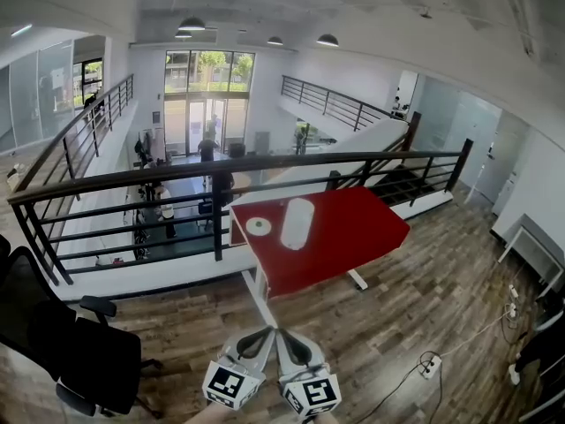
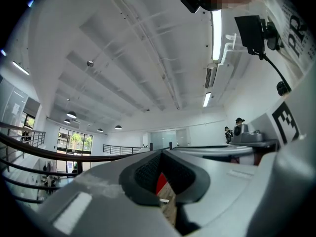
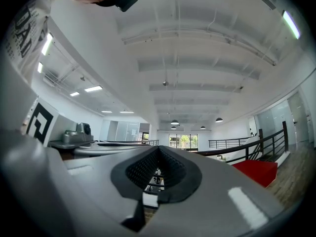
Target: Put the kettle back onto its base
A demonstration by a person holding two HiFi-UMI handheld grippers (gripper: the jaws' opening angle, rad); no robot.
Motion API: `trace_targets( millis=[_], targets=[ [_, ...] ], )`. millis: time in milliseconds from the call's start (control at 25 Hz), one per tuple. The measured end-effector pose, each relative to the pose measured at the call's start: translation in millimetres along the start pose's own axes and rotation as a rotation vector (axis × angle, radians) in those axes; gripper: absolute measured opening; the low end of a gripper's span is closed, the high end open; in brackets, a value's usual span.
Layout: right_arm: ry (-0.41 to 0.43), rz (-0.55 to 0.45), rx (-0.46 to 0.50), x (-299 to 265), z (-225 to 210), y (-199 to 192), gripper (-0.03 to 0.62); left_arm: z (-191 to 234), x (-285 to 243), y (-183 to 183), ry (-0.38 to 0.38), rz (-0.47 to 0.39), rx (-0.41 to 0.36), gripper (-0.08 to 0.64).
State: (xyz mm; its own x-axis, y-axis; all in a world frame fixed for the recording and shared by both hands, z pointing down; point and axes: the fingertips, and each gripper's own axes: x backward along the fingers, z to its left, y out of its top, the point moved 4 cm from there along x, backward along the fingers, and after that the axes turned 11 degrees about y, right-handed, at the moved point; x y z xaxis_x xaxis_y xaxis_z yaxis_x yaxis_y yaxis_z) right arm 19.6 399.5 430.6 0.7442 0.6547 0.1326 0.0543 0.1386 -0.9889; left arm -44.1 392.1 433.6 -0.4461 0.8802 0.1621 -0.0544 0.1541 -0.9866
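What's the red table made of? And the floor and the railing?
Red table: smooth, matte red top, likely painted or laminated board.
Floor: brown planks with grain, wood or wood-look laminate.
Railing: thin dark bars, probably painted metal.

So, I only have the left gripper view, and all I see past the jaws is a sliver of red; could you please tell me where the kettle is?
Observer: The kettle is on the red table ahead of you, next to the railing.
Operator: Thank you. Is the base there too?
Observer: Yes, the base lies on the same table, just left of the kettle and apart from it, so the kettle is not on it yet.
Operator: And is the right gripper carrying anything?
Observer: No, the right gripper is shut with nothing between its jaws.
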Motion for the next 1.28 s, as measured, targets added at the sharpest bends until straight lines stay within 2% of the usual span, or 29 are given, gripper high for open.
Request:
trace_targets(
  millis=[80,360,840,1080,1280],
  targets=[
    [0.005,0.002,-0.002,0.8,-0.4,0.4,0.008,-1.5,0.0,1.4,0.008,-0.005,0.011,-0.009],
    [0.034,0.016,0.01,9.2,-16.5,-3.1,0.008,-13.4,-11.5,-8.5,0.019,0.021,-0.048,-0.009],
    [0.107,0.026,-0.018,43.2,-46.3,-17.6,0.008,-55.3,-26.0,-22.2,0.092,0.004,-0.006,-0.008],
    [0.121,0.035,-0.023,50.0,-57.3,-19.5,0.008,-64.7,-31.2,-31.1,0.098,0.033,-0.051,-0.008],
    [0.127,0.027,-0.026,47.8,-63.5,-19.9,0.008,-63.2,-39.6,-30.4,0.104,0.03,-0.04,-0.008]
  ],
)
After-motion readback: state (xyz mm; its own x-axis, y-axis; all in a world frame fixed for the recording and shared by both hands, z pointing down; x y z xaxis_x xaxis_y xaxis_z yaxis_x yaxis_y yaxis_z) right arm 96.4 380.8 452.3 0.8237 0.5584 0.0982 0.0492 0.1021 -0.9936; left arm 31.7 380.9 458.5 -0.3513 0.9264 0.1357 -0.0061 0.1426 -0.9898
